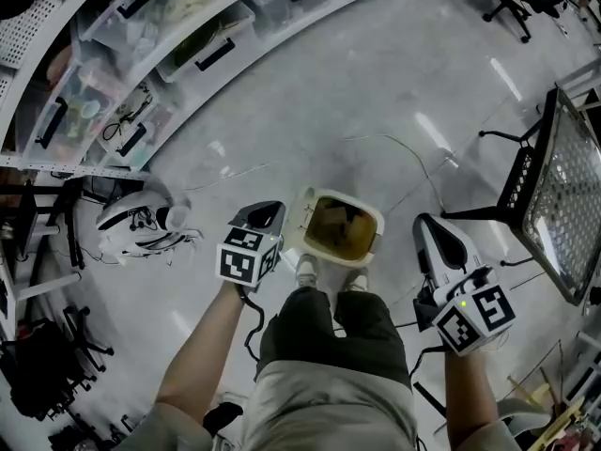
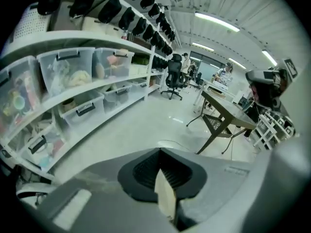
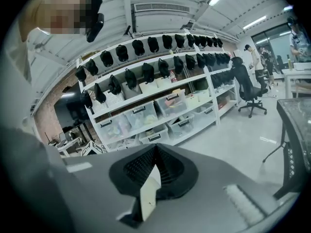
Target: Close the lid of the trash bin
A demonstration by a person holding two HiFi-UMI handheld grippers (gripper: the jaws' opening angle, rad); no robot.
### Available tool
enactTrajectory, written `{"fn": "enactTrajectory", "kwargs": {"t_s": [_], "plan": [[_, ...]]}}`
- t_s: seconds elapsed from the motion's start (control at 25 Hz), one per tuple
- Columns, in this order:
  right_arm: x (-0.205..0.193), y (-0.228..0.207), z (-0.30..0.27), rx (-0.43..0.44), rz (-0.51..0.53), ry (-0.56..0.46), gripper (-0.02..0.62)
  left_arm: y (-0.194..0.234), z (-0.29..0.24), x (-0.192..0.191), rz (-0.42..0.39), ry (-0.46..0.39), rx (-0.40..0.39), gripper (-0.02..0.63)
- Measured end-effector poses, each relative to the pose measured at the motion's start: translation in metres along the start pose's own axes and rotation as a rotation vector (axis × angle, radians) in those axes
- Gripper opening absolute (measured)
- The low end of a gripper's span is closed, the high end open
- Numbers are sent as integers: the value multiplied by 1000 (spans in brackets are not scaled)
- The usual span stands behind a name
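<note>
Left tool (image 1: pixel 266 214) and right tool (image 1: pixel 434 231), two in all, both have jaws pressed together, empty. One trash bin (image 1: pixel 344 225) stands open on the floor (image 1: pixel 376 83) between them.

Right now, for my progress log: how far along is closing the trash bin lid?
Nothing looks done yet. The trash bin stands open by the person's feet, with brownish contents showing inside. Nothing is in hand: the left gripper and right gripper are held to either side of it, jaws together and empty. Still left is reaching what looks like the raised lid and closing it.
</note>
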State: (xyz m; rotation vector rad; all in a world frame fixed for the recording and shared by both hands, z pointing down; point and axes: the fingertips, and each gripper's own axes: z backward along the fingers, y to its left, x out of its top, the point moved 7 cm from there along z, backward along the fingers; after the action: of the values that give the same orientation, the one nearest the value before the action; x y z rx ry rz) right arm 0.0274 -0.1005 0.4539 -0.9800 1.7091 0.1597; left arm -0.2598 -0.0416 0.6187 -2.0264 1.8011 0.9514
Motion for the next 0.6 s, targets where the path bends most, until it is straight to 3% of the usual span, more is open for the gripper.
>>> {"fn": "enactTrajectory", "kwargs": {"t_s": [0.2,0.4,0.6], "plan": [[-42,-29,-6,-42,-46,36,3,0,-39,-27,61,60,-37,2],[-66,-47,-4,-70,-90,68,3,-34,-61,-32,67,43,-147,2],[-82,-60,4,-102,-114,84,3,-76,-89,-32,21,47,-282,2]]}}
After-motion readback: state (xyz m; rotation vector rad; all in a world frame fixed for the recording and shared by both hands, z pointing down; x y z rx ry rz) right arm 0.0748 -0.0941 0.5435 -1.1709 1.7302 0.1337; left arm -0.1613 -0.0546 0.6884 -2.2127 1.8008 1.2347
